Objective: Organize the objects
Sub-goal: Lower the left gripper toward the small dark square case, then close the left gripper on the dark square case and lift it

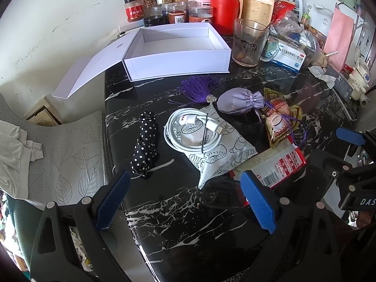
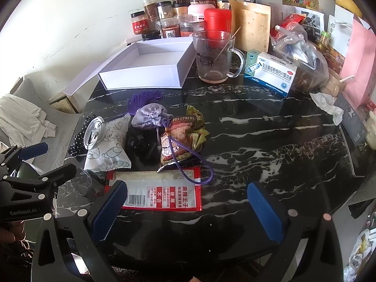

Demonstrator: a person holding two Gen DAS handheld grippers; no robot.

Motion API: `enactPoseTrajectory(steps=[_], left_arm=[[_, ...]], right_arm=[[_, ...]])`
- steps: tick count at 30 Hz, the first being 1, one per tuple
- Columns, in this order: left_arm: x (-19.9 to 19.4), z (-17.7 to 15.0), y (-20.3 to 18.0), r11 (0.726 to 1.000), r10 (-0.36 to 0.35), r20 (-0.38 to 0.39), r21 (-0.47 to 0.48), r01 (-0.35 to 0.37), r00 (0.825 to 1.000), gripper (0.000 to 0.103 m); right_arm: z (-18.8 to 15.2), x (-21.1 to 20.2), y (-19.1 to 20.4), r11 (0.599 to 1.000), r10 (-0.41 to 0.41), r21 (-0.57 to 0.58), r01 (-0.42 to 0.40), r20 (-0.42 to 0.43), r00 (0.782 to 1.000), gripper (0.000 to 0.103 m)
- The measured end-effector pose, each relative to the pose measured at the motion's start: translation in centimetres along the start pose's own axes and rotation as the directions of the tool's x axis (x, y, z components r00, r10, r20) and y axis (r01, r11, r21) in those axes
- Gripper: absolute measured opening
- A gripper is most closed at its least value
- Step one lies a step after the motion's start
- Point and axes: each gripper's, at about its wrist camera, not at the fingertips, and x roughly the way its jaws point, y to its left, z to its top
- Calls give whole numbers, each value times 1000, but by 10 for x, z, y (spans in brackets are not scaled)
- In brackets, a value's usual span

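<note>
Hovering over the black marble table (image 1: pixel 178 213), left gripper (image 1: pixel 185 202) and right gripper (image 2: pixel 188 211) gape wide, holding nothing.

In front of the one open white box (image 1: pixel 176 54), one polka-dot cloth (image 1: pixel 144 145), one coiled white cable (image 1: pixel 195 131), one printed white packet (image 1: pixel 218 157), one lilac pouch (image 1: pixel 239 102) with one purple tassel (image 1: pixel 199 90), one cereal sachet (image 1: pixel 279 119) and one red-edged snack packet (image 2: pixel 159 189) are counted on the surface (image 2: pixel 270 141). Beside the box, one glass mug (image 2: pixel 215 56), one red canister (image 2: pixel 217 23) and one medicine carton (image 2: pixel 270 74) are counted, and behind it roughly ten jars are seen, though not all can be told apart.
</note>
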Motion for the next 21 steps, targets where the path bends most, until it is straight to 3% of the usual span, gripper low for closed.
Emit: enactPoseTrajectory(steps=[21], left_arm=[[-10,-27,-3,999,-42,-1,-26,42,999,95]], right_arm=[[-26,-9,3,999,40,-18,-40,-14,999,102]])
